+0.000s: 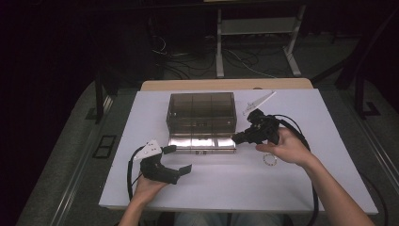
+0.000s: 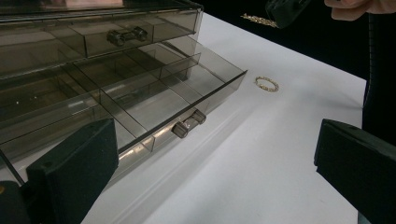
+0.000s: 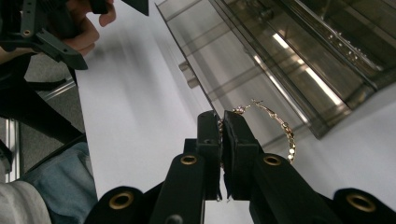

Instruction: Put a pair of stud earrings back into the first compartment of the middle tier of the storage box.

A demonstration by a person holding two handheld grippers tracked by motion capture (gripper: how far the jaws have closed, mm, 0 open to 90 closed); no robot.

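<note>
We see the right gripper clenched on a gold hoop earring at centre frame, over the open drawer. Thin grip (edge only): it may slip sideways. Left gripper gapes idle, lower frame.

The left hand-held gripper has its two black jaws standing wide apart at the bottom, with bare white bench between them. To the left a smoky clear drawer box has its lower drawer pulled out, divided into compartments, a small knob on its front. A gold ring-shaped bracelet lies on the bench just beyond the drawer's corner. At the top edge, the right hand-held gripper dangles a gold chain.
</note>
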